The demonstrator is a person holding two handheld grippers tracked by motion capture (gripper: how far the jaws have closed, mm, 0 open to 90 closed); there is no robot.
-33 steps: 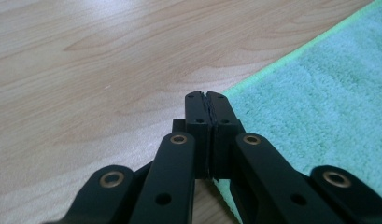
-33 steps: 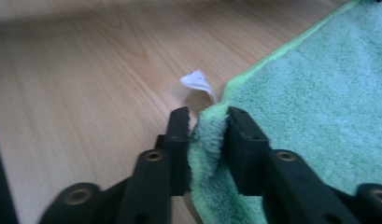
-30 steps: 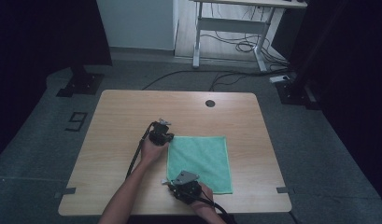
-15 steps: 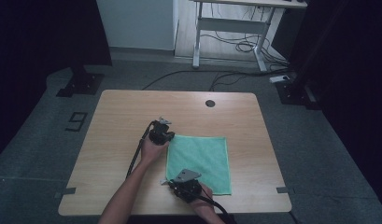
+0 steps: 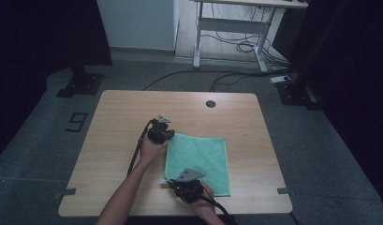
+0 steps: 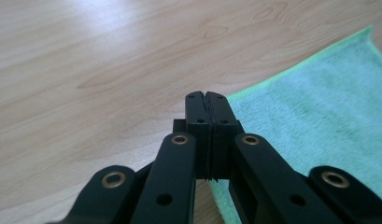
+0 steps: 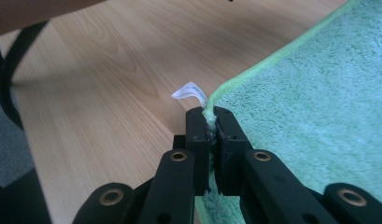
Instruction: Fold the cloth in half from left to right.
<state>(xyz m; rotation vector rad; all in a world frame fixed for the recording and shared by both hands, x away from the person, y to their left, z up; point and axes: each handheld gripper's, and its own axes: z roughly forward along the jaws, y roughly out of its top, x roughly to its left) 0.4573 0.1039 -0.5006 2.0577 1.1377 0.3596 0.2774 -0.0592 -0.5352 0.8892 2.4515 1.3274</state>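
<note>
I see a green cloth lying flat on the wooden bench, just right of centre in the lower half of the high view. No container stands on the bench, and the cloth holds nothing.

My left tool sits at the cloth's upper left corner in the high view, the hand behind it coming up from the bottom of the frame. In the left gripper view its jaws are pressed together at the centre of the picture, right at the cloth's pale green hem. The cloth fills the right side there and runs under the jaws at the bottom. I cannot make out any fabric between the pads, so I read this tool as closed without being sure of a pinch.

My right tool is at the cloth's lower left corner, near the bottom edge of the high view. In the right gripper view its jaws have just been closing and now clamp the corner of the cloth, with the hem bunched up between the pads at centre frame. A small white label sticks up from that corner, just above the jaw tips.

A dark round hole sits in the bench near its far edge, well apart from the cloth.
</note>
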